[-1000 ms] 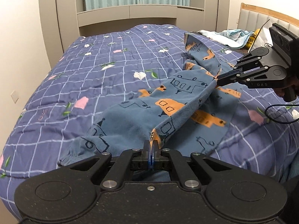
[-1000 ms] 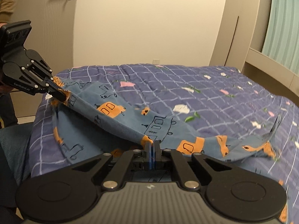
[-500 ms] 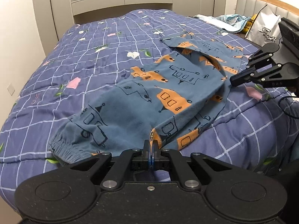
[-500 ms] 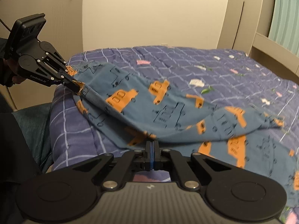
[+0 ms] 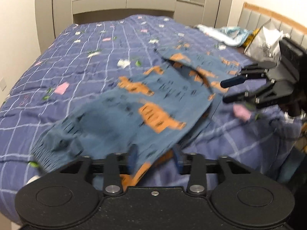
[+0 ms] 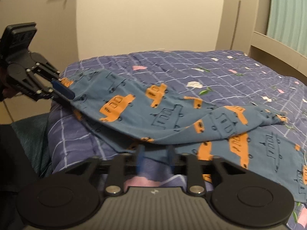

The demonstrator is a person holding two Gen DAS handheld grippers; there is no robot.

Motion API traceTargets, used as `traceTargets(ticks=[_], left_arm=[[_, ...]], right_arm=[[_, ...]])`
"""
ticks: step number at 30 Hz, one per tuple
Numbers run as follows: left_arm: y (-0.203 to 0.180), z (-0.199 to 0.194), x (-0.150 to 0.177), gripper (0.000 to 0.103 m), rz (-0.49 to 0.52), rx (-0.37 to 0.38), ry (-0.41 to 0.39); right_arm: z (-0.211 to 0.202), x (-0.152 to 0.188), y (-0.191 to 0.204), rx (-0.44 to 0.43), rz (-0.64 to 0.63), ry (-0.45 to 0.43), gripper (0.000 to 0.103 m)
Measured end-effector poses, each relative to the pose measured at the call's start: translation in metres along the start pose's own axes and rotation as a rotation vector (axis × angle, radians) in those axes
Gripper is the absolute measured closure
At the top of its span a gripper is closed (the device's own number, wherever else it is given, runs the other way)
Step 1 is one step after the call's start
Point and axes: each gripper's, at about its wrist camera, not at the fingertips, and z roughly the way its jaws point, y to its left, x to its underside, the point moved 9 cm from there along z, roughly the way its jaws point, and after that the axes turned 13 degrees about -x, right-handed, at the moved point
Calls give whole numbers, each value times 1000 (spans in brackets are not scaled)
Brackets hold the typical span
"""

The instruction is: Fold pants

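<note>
The blue pants (image 5: 134, 115) with orange car prints lie spread on the bed, folded lengthwise; they also show in the right wrist view (image 6: 172, 115). My left gripper (image 5: 155, 159) is open, its fingers apart with the pants' near edge lying between them. My right gripper (image 6: 154, 158) is open just off the pants' edge. In the left wrist view the right gripper (image 5: 228, 90) shows at the right, fingers apart beside the waistband. In the right wrist view the left gripper (image 6: 63, 94) shows at the left, touching the cloth's corner.
The bed has a purple checked quilt (image 5: 86, 67) with small flowers. Light clothes (image 5: 226, 33) and a white bag (image 5: 268, 42) lie by the headboard. A wardrobe and curtain stand beyond the bed. A door (image 6: 38, 19) is at left in the right wrist view.
Both grippers were shut on the pants and have opened, letting the cloth drop onto the bed. The pants went from lifted and stretched to lying flat.
</note>
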Motion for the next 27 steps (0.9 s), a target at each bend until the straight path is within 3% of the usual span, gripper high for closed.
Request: traceTargets(ticks=[2, 6, 12, 19, 27], left_arm=[[-11, 6, -13, 36, -29, 33, -25], [-39, 27, -44, 22, -84, 113, -78], [-82, 64, -89, 10, -175, 237, -143], [-102, 101, -125, 12, -315, 318, -137], [-97, 140, -134, 43, -469, 357, -66]], right_arm=[[-5, -1, -9, 27, 20, -15, 37], [-20, 0, -32, 90, 83, -47, 8], [-46, 4, -76, 193, 185, -78, 0], [-67, -6, -138, 282, 262, -81, 0], [-27, -75, -204, 211, 199, 25, 0]])
